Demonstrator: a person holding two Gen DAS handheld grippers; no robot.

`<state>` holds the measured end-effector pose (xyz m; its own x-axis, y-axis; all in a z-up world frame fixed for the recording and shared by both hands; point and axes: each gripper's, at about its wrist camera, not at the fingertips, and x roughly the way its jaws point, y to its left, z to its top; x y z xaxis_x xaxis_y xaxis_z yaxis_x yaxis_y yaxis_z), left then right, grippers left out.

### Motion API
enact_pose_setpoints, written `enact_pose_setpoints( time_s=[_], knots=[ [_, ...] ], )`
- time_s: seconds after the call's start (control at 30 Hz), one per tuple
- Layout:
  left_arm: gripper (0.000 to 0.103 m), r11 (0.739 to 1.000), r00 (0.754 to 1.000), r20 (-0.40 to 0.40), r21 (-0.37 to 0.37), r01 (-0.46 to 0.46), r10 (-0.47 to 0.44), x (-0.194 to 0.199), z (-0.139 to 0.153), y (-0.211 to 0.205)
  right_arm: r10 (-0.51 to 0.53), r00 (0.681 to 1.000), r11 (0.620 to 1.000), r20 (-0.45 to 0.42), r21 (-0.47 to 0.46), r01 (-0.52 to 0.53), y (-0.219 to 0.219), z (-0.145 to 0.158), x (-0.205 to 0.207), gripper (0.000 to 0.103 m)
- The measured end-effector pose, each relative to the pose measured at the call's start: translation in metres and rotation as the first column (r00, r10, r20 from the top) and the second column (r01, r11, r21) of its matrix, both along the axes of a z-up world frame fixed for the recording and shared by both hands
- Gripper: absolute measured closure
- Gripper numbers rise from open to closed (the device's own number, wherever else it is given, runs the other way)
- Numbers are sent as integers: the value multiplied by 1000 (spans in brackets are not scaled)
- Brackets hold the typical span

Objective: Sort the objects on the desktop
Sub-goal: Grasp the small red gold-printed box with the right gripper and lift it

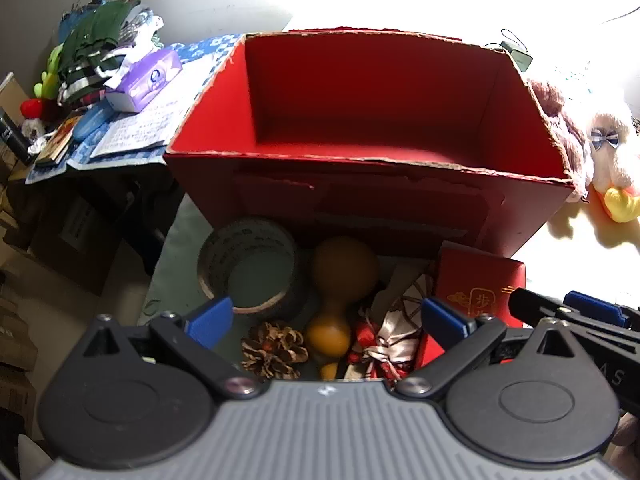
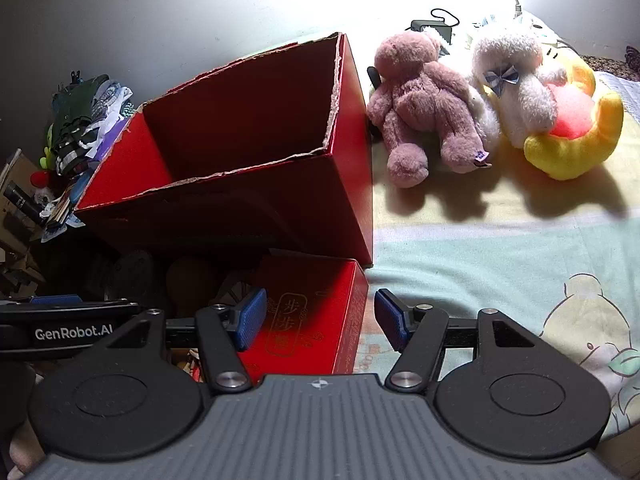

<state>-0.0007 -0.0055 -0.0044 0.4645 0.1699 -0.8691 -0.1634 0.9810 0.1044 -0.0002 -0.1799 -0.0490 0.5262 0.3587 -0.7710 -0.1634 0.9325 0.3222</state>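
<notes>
So the sorting hasn't really started, far as I can tell. The big red box is open on top and what shows of its inside is bare, while all the small stuff sits on the bedspread in front of its near wall.

Going left to right along that near wall: one roll of tape lying on its side at the left, one pine cone closer to the camera, one gourd in the middle, one bundle of red-and-white fabric, then one small red box with gold characters near the big box's right corner. That's five loose things left to put away, by my count.

Right of the big box, toward the far edge of the bedspread, there are plush toys: one pink bear, one white one with a bow, and one yellow one under it. Could be more tucked behind, can't say.

Left gripper is spread wide over the gourd and fabric, holding nothing. Right gripper is spread too, hovering over the small red box, empty as well.

Way off left there's a separate cluttered pile with one purple tissue pack.
</notes>
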Motion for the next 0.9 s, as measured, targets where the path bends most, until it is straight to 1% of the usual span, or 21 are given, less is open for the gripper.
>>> enact_pose_setpoints(
  time_s=[0.27, 0.33, 0.37, 0.47, 0.5, 0.53, 0.6, 0.63, 0.67, 0.7, 0.8, 0.87, 0.9],
  knots=[
    [2, 1000, 1000, -9, -15, 8, -8, 1, -1, -10, 3, 1000, 1000, -23, 14, -3, -12, -5, 0, 39],
    [2, 1000, 1000, 5, -17, 8, -8, 2, -4, -9, 3, 1000, 1000, -24, 21, -3, -17, -6, 0, 39],
    [2, 999, 1000, -5, -32, 20, -20, 1, -2, -13, 4, 1000, 1000, -24, 24, -3, -19, -6, 0, 39],
    [2, 995, 998, 31, -84, 60, -58, -6, 2, -12, 4, 999, 999, -37, 43, -3, -25, -9, 1, 39],
    [3, 993, 996, 56, -86, 77, -72, -9, 3, -13, 3, 999, 999, -44, 55, 0, -28, -10, 2, 39],
    [3, 989, 993, 75, -109, 103, -95, -13, 4, -13, 0, 999, 998, -53, 67, 4, -32, -12, 3, 39],
    [4, 971, 982, 100, -162, 174, -159, -20, 6, -14, -4, 997, 995, -73, 96, 11, -37, -16, 6, 43],
    [5, 962, 975, 127, -183, 203, -182, -23, 6, -16, -1, 997, 994, -83, 113, 10, -40, -17, 6, 46],
    [6, 951, 965, 163, -198, 237, -206, -27, 6, -19, 5, 996, 991, -93, 133, 8, -42, -19, 7, 46],
    [6, 939, 957, 171, -215, 269, -234, -30, 5, -22, 8, 995, 989, -102, 151, 8, -44, -21, 9, 46],
    [9, 913, 940, 160, -236, 333, -302, -33, -1, -35, 28, 992, 980, -120, 198, -3, -48, -24, 11, 50],
    [10, 898, 930, 121, -243, 367, -348, -33, -8, -45, 49, 991, 976, -126, 216, -20, -49, -25, 13, 51],
    [11, 894, 927, 113, -245, 376, -359, -32, -11, -49, 59, 990, 974, -129, 225, -29, -49, -26, 14, 53]
  ],
)
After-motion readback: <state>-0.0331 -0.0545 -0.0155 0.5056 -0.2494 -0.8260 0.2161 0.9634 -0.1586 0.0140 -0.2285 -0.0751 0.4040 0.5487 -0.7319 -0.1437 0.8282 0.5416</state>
